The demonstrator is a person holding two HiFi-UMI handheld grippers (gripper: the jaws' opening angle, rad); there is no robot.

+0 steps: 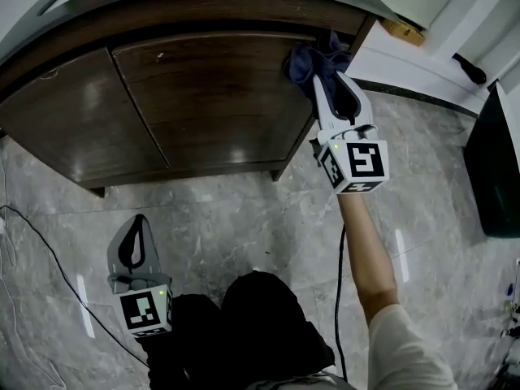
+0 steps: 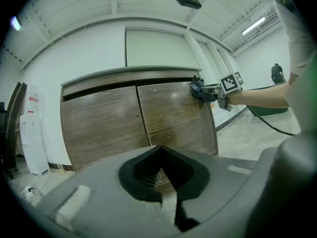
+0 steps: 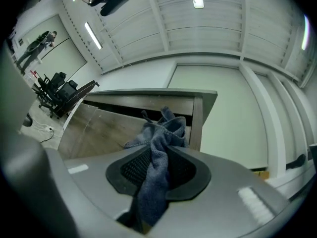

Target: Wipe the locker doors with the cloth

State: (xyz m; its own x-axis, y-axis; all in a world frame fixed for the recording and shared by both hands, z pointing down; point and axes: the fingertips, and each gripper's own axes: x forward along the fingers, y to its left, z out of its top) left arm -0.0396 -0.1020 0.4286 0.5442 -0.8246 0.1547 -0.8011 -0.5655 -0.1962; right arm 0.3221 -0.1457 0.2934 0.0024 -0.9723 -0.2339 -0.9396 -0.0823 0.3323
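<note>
The locker has two dark wooden doors, a left door [image 1: 73,120] [image 2: 99,128] and a right door [image 1: 219,96] [image 2: 173,113]. My right gripper [image 1: 329,81] [image 3: 157,157] is shut on a blue cloth [image 1: 313,62] [image 3: 161,138]. It presses the bunched cloth [image 2: 198,89] against the upper right corner of the right door. My left gripper [image 1: 136,224] [image 2: 161,170] hangs low over the floor in front of the left door, jaws together and nothing between them.
A grey marble floor [image 1: 244,226] lies before the locker. A thin cable [image 1: 49,258] crosses it at left, and another cable [image 1: 340,299] hangs under my right arm. A black object [image 1: 496,169] stands at the right edge. A white appliance [image 2: 32,133] stands left of the locker.
</note>
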